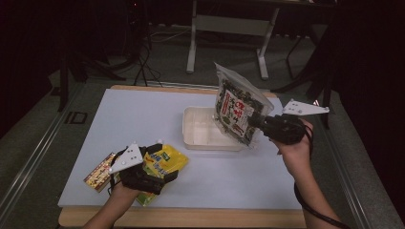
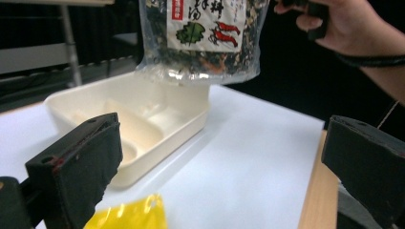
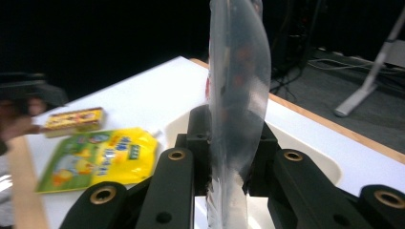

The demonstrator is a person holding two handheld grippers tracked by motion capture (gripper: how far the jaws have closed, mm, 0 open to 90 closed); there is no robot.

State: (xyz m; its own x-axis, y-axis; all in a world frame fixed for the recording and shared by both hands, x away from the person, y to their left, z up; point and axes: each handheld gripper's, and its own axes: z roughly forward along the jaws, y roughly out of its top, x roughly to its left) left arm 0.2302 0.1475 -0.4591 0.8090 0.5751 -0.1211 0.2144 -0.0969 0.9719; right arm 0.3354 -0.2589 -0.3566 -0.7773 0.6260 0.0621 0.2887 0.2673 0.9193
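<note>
My right gripper (image 1: 258, 121) is shut on the lower edge of a clear bag of dark dried greens (image 1: 236, 107), holding it upright and tilted over a cream compartment tray (image 1: 200, 136). In the right gripper view the bag (image 3: 239, 71) stands edge-on, pinched between my jaws (image 3: 229, 138). My left gripper (image 1: 165, 179) hovers low over a yellow pouch (image 1: 165, 160) near the front left of the table. In the left gripper view its jaws (image 2: 215, 162) stand wide open with nothing between them, the pouch's corner (image 2: 129, 217) just below.
A small red-and-gold packet (image 1: 98, 174) lies left of the yellow pouch, by the front left corner of the white board (image 1: 143, 114). The tray (image 2: 143, 119) has several shallow compartments. A desk frame (image 1: 229, 28) stands on the floor beyond the table.
</note>
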